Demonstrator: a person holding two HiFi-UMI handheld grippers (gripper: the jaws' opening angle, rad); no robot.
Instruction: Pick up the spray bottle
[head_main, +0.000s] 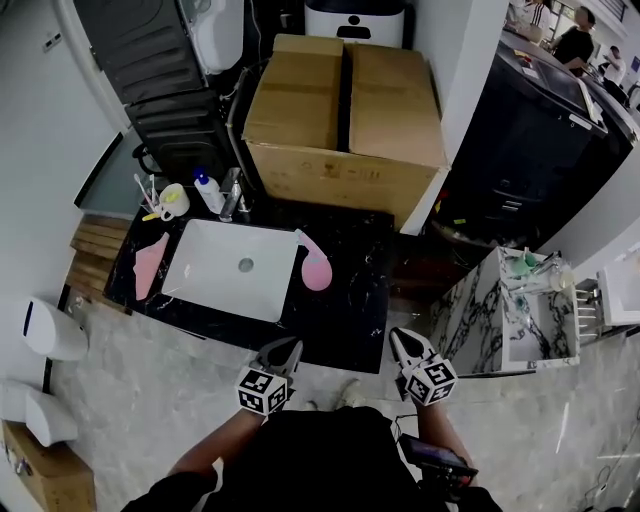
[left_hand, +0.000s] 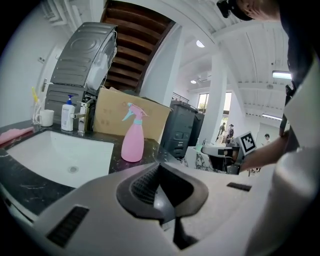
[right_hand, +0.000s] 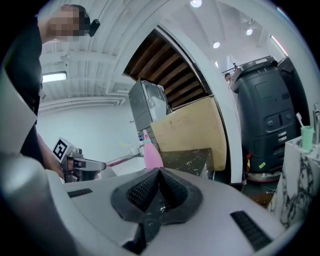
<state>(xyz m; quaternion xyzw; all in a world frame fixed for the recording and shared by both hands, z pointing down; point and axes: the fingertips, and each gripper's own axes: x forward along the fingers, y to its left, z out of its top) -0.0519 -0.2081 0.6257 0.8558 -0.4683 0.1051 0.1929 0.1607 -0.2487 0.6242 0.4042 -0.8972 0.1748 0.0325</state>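
Black marble counter (head_main: 350, 300) with white sink (head_main: 225, 270), big cardboard box (head_main: 345, 110) behind, pale marble floor (head_main: 150, 390), white walls (head_main: 40, 120).

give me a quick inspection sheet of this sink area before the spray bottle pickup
surface: black marble counter with a white sink set in it
job's things: pink spray bottle upright on the counter, right of the sink, untouched
clutter: pink cloth left of the sink; cup with brushes and pump bottle by the tap
grippers: left gripper and right gripper both shut, empty, short of the counter's near edge
cables: nothing seen on the counter
surroundings: cardboard box behind the counter; black machine and a second marble vanity to the right
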